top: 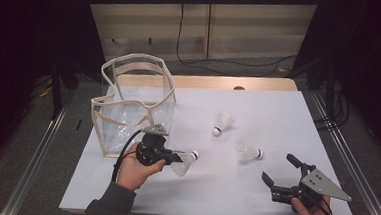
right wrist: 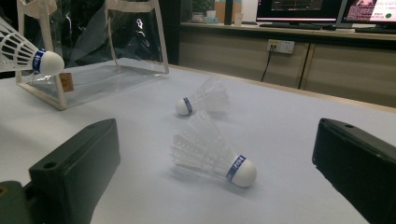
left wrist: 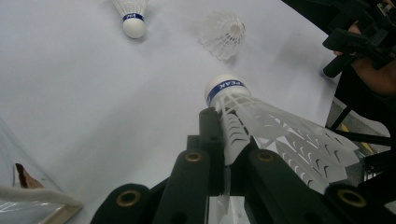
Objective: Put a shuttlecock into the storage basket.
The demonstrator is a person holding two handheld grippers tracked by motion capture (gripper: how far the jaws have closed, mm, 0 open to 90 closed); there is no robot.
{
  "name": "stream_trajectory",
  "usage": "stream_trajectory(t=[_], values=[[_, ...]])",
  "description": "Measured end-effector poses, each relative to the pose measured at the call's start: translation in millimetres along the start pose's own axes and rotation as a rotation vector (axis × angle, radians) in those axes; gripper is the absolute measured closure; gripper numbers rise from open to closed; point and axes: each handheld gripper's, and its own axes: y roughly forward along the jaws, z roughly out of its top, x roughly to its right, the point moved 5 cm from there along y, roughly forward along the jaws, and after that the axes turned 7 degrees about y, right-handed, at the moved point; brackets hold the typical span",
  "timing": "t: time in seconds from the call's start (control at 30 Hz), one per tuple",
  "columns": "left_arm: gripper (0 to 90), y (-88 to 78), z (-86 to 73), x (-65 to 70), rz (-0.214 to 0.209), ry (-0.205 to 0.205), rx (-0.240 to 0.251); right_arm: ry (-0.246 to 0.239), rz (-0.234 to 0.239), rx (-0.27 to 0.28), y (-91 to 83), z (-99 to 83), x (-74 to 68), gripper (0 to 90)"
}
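Three shuttlecocks: one (top: 186,163) clamped in the left hand-held gripper (top: 175,157), two lying loose on the counter (top: 258,106), one (top: 223,122) farther back and one (top: 249,151) nearer. One clear bag (top: 131,104). Two hand-held grippers, the right (top: 280,174) with jaws apart.

High view: above the near table (top: 278,113) edge, facing forward and down.
Left gripper view: close, looking down along its jaws.
Right gripper view: low, near level.
Shared: two lying shuttlecocks (top: 248,152).

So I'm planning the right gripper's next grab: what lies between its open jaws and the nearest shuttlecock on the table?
Bare white table, seen in the right gripper view: nothing between the right gripper and the nearest shuttlecock.
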Motion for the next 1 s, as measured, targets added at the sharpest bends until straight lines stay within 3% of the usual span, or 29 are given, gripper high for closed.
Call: stream_trajectory(t=[0.7, 1.0], values=[[89.3, -6.7, 18.8, -1.0, 0.011, 0.03, -0.029, 0.004, 0.003, 0.001, -0.4, 0.2, -0.1, 0.7], [89.3, -10.7, 31.3, -0.2, -0.004, 0.035, -0.03, 0.003, 0.007, -0.003, -0.1, -0.1, -0.4, 0.6]])
